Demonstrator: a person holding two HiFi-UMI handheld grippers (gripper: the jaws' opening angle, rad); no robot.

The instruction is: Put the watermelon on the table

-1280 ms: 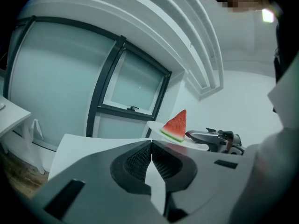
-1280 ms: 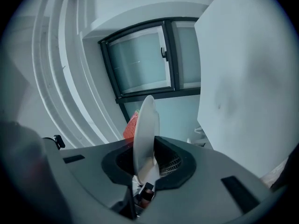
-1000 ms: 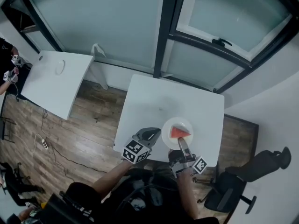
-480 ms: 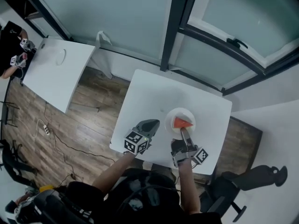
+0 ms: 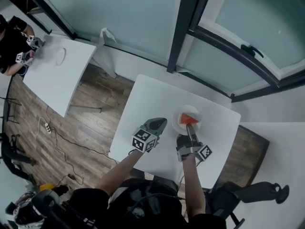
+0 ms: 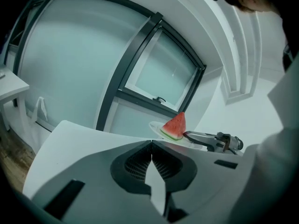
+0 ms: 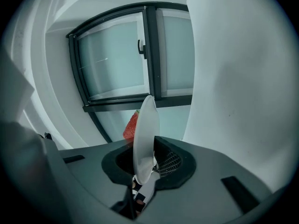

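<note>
Watermelon [image 5: 189,119] slice on white plate [image 5: 178,112], over counter [image 5: 147,97], right side. My right claw [image 5: 190,129] pinching plate rim. My left claw [image 5: 160,123] pressed together, empty, near plate.

Head view overhead; two low close-ups sharing watermelon [image 5: 188,119]

The watermelon [image 5: 188,119] sits on the plate [image 5: 179,126] over the table's [image 5: 151,98] right side. The left gripper [image 5: 161,123] lies just left of it.
</note>
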